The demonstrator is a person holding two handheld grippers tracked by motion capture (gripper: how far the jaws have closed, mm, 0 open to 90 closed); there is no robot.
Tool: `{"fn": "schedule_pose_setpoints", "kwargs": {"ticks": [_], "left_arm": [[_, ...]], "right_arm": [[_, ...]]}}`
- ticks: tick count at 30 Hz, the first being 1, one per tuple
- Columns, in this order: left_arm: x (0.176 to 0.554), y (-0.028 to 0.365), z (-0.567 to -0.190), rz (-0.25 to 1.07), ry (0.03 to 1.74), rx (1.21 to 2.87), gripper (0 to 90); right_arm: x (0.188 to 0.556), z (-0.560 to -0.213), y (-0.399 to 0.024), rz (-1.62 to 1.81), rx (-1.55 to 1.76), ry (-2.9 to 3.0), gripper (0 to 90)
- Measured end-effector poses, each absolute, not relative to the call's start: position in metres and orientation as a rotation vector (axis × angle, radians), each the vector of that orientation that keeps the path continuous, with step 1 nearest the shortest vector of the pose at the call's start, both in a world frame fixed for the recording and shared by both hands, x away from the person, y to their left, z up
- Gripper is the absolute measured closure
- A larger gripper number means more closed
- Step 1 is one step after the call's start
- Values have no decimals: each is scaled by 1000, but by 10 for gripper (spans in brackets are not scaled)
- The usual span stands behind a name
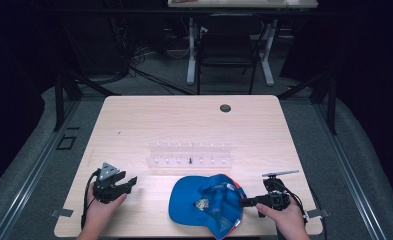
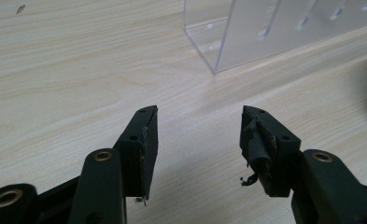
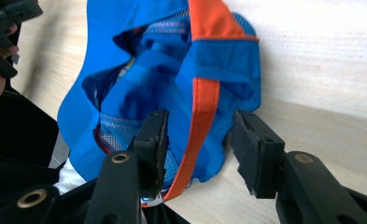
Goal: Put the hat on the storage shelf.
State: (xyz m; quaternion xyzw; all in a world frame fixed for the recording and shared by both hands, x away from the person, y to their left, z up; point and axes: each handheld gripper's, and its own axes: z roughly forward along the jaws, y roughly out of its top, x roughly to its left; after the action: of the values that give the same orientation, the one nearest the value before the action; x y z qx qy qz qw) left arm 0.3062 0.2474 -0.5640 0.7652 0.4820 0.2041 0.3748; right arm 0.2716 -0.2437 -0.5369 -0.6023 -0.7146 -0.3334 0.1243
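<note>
Between the right gripper's (image 3: 197, 140) parted jaws lies the blue cap (image 3: 172, 70).

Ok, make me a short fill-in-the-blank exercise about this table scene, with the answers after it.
1. The cap is mostly ____ with orange trim.
2. The left gripper has its jaws ____, with nothing between them.
3. The clear rack sits ____ the cap as seen from the person's side.
4. The orange strap of the cap lies between the jaws of the ____ gripper.

Missing words: blue; open; beyond; right
</note>
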Motion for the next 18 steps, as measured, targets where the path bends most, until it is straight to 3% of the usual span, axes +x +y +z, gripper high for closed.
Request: {"fn": "schedule_pose_setpoints", "kwargs": {"ticks": [18], "left_arm": [[306,247,-564,530,1229,1968,471]], "right_arm": [[273,-547,-235,-997,-1683,-2008,578]]}}
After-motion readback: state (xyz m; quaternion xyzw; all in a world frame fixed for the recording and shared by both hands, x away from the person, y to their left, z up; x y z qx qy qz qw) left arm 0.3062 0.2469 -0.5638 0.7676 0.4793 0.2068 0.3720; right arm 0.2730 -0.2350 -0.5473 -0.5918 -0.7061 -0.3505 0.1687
